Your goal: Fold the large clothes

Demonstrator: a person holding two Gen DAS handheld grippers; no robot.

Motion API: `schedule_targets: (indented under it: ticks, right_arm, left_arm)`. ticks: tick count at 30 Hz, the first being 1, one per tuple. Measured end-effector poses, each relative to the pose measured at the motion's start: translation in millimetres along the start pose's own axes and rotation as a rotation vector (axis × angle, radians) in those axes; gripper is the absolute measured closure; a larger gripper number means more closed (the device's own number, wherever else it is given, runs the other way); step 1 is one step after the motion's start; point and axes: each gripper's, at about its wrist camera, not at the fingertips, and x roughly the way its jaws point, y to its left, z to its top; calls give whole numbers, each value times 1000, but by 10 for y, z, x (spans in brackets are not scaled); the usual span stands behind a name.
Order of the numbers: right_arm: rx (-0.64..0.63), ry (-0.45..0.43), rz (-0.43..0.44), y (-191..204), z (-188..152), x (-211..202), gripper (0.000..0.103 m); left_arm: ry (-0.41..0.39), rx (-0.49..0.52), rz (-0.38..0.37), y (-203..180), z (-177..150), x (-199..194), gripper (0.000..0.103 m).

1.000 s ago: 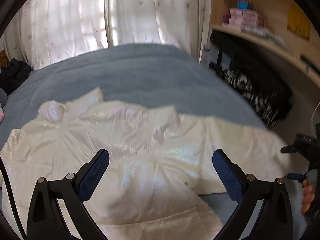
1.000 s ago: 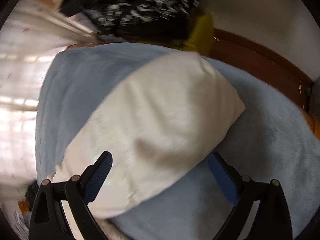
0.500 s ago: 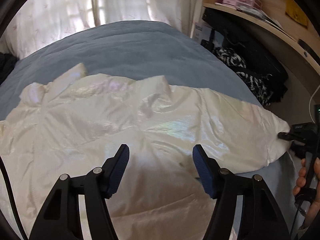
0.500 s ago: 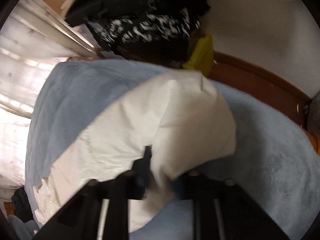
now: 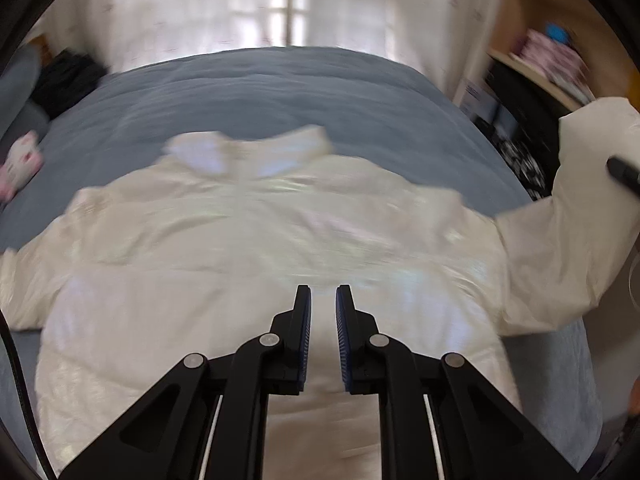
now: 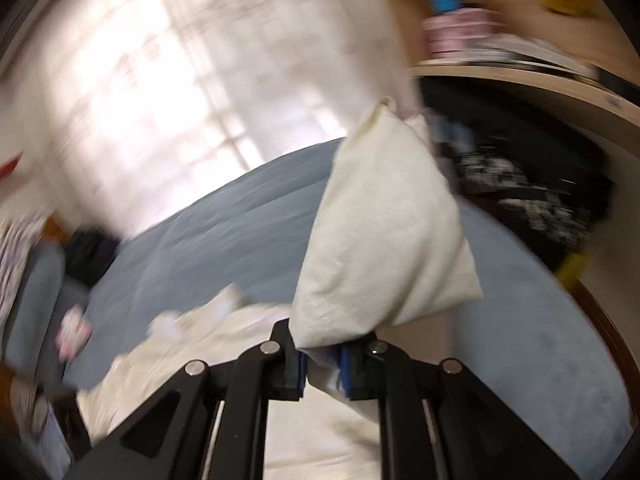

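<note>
A cream puffy jacket point(image 5: 240, 248) lies spread on the blue bed point(image 5: 280, 92), collar toward the window. My left gripper point(image 5: 323, 300) hovers over the jacket's lower middle with its fingers nearly together and nothing between them. My right gripper point(image 6: 323, 356) is shut on the jacket's right sleeve point(image 6: 384, 232) and holds it lifted off the bed. The raised sleeve also shows in the left wrist view point(image 5: 580, 216) at the far right.
Curtained window point(image 5: 288, 4) behind the bed. Wooden shelves with boxes point(image 5: 556, 52) and dark clothes point(image 6: 532, 196) stand at the right. A dark bundle point(image 5: 68, 80) and a small pink-white item point(image 5: 20, 160) lie at the bed's left edge.
My right gripper closed on the sleeve end and lifted it up off the bed. My left gripper's fingers closed from wide open to nearly together and moved to the jacket's middle.
</note>
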Motion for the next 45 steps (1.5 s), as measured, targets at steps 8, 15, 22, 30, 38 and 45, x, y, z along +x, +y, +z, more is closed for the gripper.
schedule_targets:
  ticks: [8, 15, 22, 30, 38, 45]
  right_arm:
    - [-152, 298, 33, 953, -1004, 906, 67]
    - [-149, 472, 86, 1011, -1622, 1012, 56]
    - [-39, 404, 175, 640, -1644, 477, 52]
    - [2, 353, 132, 353, -1858, 255, 51]
    - [42, 378, 139, 223, -2053, 307, 51]
    - [7, 352, 126, 277, -2033, 205, 51]
  left_arm:
    - [20, -130, -18, 980, -117, -26, 92]
    - [58, -167, -138, 1146, -313, 125, 82]
    - [110, -255, -358, 965, -359, 374, 77]
    - [194, -277, -432, 551, -365, 792, 76]
    - [106, -122, -320, 119, -89, 795, 97]
    - [-206, 19, -198, 251, 256, -23, 99]
